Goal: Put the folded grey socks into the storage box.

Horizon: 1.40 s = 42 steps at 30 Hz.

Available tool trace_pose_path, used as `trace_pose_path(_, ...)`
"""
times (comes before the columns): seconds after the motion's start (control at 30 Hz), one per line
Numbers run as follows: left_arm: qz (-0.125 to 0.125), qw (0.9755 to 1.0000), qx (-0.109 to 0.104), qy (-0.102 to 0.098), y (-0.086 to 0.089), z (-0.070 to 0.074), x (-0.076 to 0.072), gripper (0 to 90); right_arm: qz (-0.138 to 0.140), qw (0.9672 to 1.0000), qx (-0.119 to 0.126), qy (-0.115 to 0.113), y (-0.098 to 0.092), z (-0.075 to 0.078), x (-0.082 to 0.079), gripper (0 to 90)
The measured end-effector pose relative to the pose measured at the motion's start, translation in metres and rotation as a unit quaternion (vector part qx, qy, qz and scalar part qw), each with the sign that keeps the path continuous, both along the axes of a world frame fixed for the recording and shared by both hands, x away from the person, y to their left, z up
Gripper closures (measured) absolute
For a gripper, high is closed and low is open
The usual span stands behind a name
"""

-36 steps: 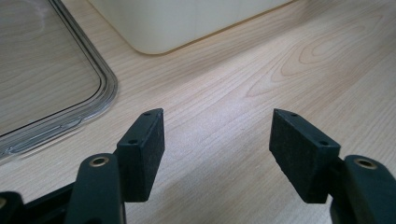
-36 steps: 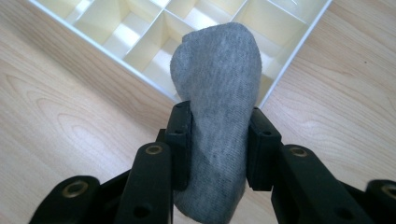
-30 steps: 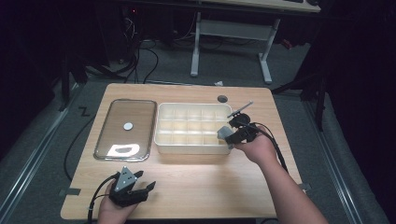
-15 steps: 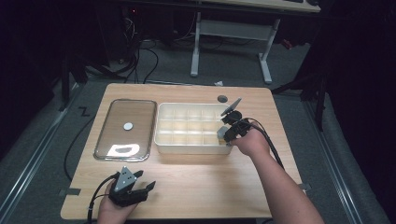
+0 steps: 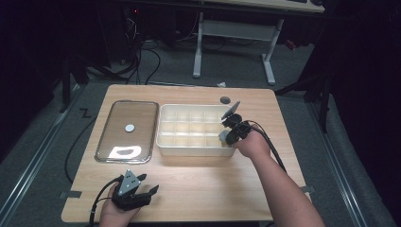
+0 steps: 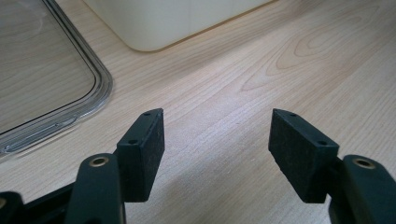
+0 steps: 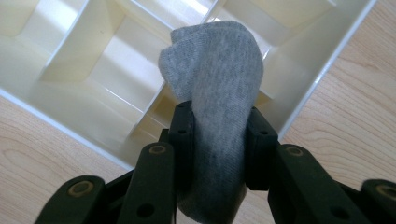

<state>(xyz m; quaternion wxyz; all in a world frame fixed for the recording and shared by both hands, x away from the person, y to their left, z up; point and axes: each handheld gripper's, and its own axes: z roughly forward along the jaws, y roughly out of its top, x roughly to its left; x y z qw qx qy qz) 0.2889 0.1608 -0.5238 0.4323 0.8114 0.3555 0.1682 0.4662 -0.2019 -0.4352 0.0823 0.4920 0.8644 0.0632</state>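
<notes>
Grey sock [image 7: 215, 93] pinched in right tongs [image 7: 219, 140] over divided tray [image 7: 93, 107], left tongs [image 6: 215, 154] wide.

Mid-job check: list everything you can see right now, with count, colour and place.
Grey knit sock: one, grey, clamped between the right gripper's jaws above the organiser's right end.
Cream plastic compartment organiser box: one, cream, table centre.
Clear plastic lid with a white round sticker: one, transparent, flat on the table left of the box.
Small dark round disc: one, dark grey, on the table behind the box.
Light wooden table: one, pale wood.
White-legged desk frame: one, white, on the floor behind the table.
Left gripper: one, black, open, near front left table edge.
Right gripper: one, black, holding the sock.
</notes>
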Motion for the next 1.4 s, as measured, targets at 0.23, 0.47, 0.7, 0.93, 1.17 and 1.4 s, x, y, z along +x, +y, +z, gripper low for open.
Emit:
trace_pose_path(0.23,0.001,1.0000,-0.004,-0.001,0.001,0.000,0.001,37.1,0.011,0.9998,-0.011,0.015,0.004,-0.005,0.002,71.7)
trace_pose_path(0.47,-0.003,1.0000,-0.003,0.000,0.000,0.000,0.000,37.4,0.012,0.9995,-0.015,0.025,0.007,-0.011,0.004,72.2)
trace_pose_path(0.7,-0.005,1.0000,-0.003,0.000,0.000,0.000,0.000,37.4,0.017,0.9992,-0.016,0.031,0.007,-0.014,0.006,72.4)
trace_pose_path(0.93,-0.008,1.0000,-0.002,0.001,0.000,0.000,0.000,37.4,0.017,0.9984,-0.027,0.046,0.010,-0.027,0.008,72.6)
trace_pose_path(1.17,-0.008,1.0000,-0.001,0.002,0.000,-0.001,0.001,37.4,0.013,0.9985,-0.026,0.046,0.011,-0.031,0.009,72.3)
trace_pose_path(1.4,-0.011,0.9999,0.002,0.003,-0.001,-0.001,0.001,37.5,0.016,0.9986,-0.024,0.045,0.011,-0.030,0.009,70.7)
